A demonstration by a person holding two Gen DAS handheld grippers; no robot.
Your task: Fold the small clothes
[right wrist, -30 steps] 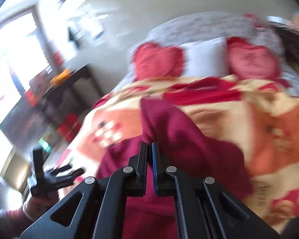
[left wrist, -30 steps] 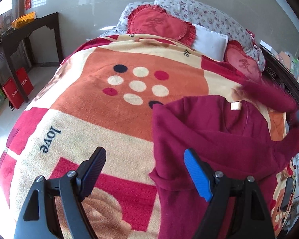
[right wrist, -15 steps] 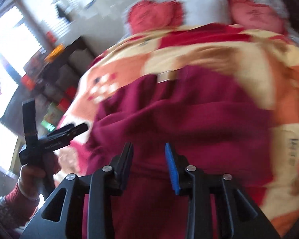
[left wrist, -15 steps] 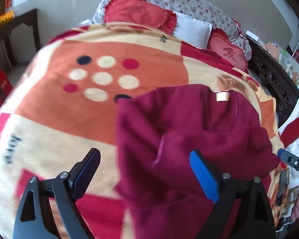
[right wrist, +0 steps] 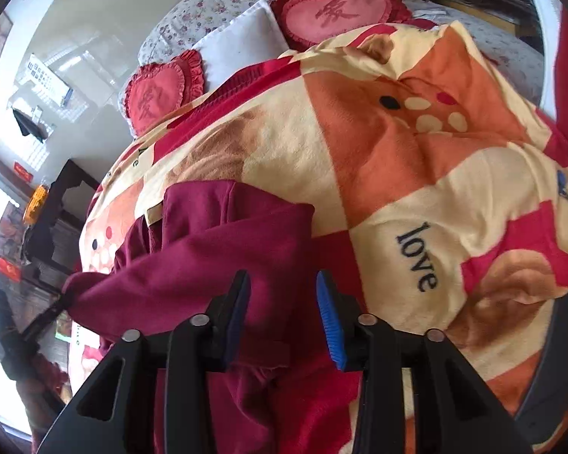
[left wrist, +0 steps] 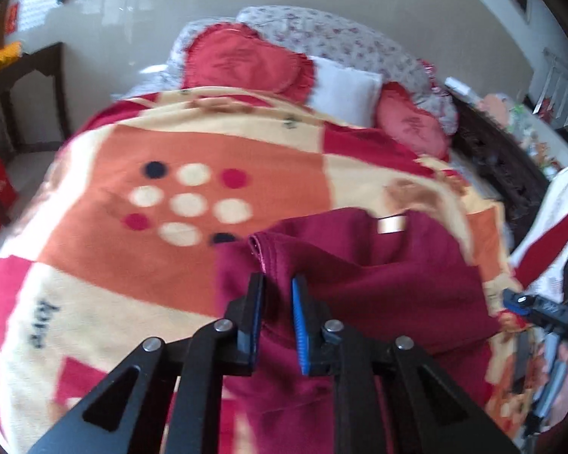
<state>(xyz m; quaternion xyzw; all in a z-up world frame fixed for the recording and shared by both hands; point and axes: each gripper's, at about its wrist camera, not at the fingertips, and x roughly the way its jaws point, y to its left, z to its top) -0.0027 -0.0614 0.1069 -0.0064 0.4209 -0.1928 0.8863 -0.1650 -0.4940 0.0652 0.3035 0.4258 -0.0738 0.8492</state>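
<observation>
A dark maroon sweater (left wrist: 390, 276) with a beige neck label lies on the patterned blanket (left wrist: 216, 174) on the bed. My left gripper (left wrist: 277, 299) is nearly closed on a bunched sleeve cuff of the sweater, and the cloth sits between its pads. In the right wrist view the sweater (right wrist: 216, 257) lies with one sleeve folded across its body. My right gripper (right wrist: 284, 299) is open just above the sweater's right side and holds nothing. It also shows at the right edge of the left wrist view (left wrist: 537, 306).
Red heart cushions (left wrist: 246, 60) and a white pillow (left wrist: 340, 87) lie at the head of the bed. A dark wooden desk (left wrist: 26, 75) stands to the left. A dark carved bed frame (left wrist: 503, 162) runs along the right.
My left gripper went from wide open to closed on the sweater's sleeve cuff. My right gripper let go of the sleeve, opened, and now hovers over the sweater's right side.
</observation>
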